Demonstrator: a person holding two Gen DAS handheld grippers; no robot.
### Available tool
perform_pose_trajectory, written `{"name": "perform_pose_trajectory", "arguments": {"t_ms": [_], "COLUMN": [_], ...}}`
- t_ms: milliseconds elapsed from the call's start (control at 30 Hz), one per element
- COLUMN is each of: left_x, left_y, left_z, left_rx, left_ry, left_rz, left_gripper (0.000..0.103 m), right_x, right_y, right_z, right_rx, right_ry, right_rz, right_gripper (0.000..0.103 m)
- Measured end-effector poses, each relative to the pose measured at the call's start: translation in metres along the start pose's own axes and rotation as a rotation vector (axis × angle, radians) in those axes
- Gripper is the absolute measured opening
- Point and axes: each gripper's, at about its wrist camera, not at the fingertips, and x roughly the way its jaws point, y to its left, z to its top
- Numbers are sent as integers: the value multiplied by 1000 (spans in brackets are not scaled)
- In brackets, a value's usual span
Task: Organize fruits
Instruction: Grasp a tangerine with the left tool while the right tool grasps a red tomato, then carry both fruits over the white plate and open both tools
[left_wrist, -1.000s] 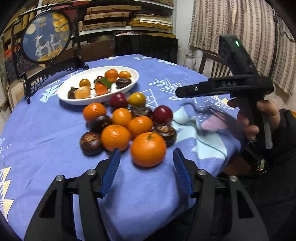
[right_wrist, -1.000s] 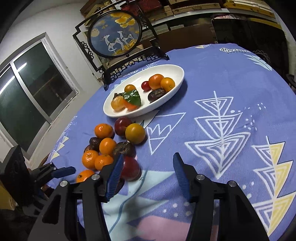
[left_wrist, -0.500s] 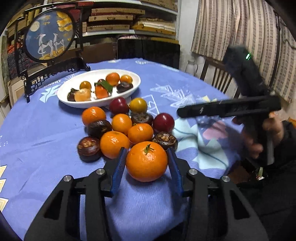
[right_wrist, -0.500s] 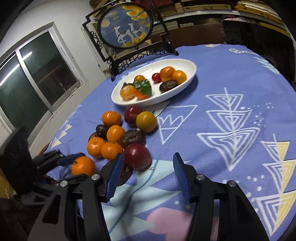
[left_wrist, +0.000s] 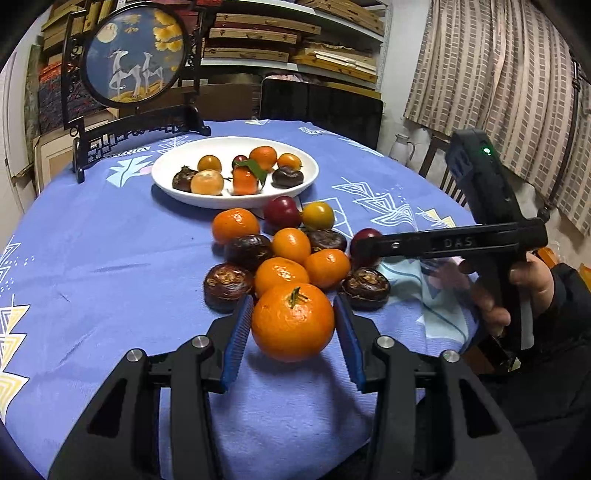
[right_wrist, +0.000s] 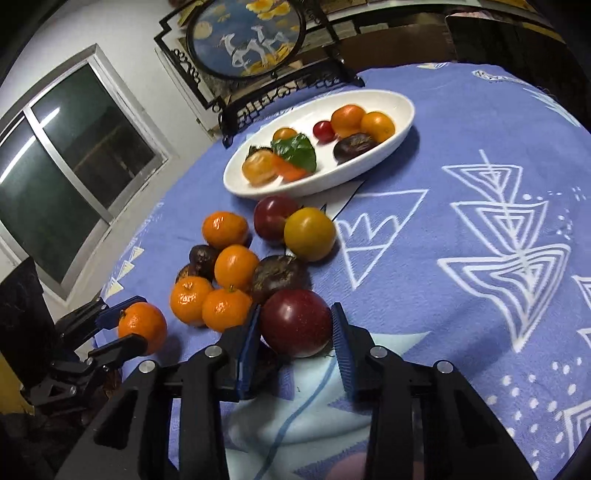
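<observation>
Left gripper (left_wrist: 293, 325) clamps a tangerine (left_wrist: 293, 322); right gripper (right_wrist: 295, 326) closing around a plum (right_wrist: 295, 322) on blue tablecloth (right_wrist: 461, 240), apparently touching

A soft, matt blue cloth (left_wrist: 110, 266) is covering the table, its nap looking slightly fuzzy, while the white dish (left_wrist: 166, 173) is gleaming like glazed ceramic. The orange (left_wrist: 293, 321) is showing a dimpled, faintly shiny peel, and the dark red fruit (right_wrist: 295, 322) is shining smooth (almost waxy). Both tools are showing matt black plastic with bright metal screw heads (left_wrist: 201, 341) and ribbed blue pads (left_wrist: 238, 334).
</observation>
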Motion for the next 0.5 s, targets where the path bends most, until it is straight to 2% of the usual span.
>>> {"name": "perform_pose_trajectory", "arguments": {"t_ms": [233, 500], "left_x": [-12, -8], "left_y": [10, 32], "left_z": [12, 49], "left_rx": [-18, -34], "left_ry": [-40, -70], "left_rz": [8, 39], "left_gripper": [44, 44], "right_x": [-31, -61], "right_y": [1, -4], "right_z": [6, 40], "right_rx": [-13, -29], "right_ry": [-67, -151], "right_rz": [10, 3], "right_gripper": [38, 38]}}
